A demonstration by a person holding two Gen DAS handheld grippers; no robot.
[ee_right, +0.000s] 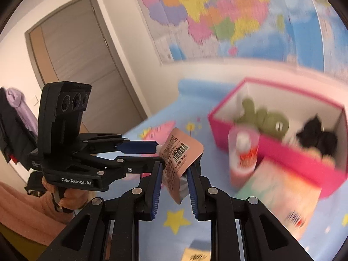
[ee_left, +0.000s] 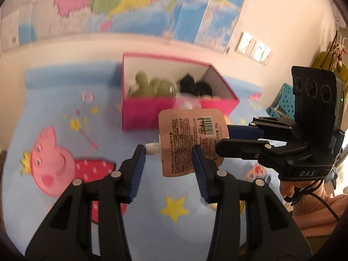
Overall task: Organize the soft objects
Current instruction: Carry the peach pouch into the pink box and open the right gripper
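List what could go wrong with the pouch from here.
1. The pouch hangs in the air between both grippers; the left gripper seems to catch mainly its spout, so it might slip.
2. The right gripper bends the pouch; harder squeezing could make it leak.

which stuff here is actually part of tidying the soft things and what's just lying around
Part of the job: pouch, pink box, green plush, black plush.
Just there: wall map, teal basket, door.
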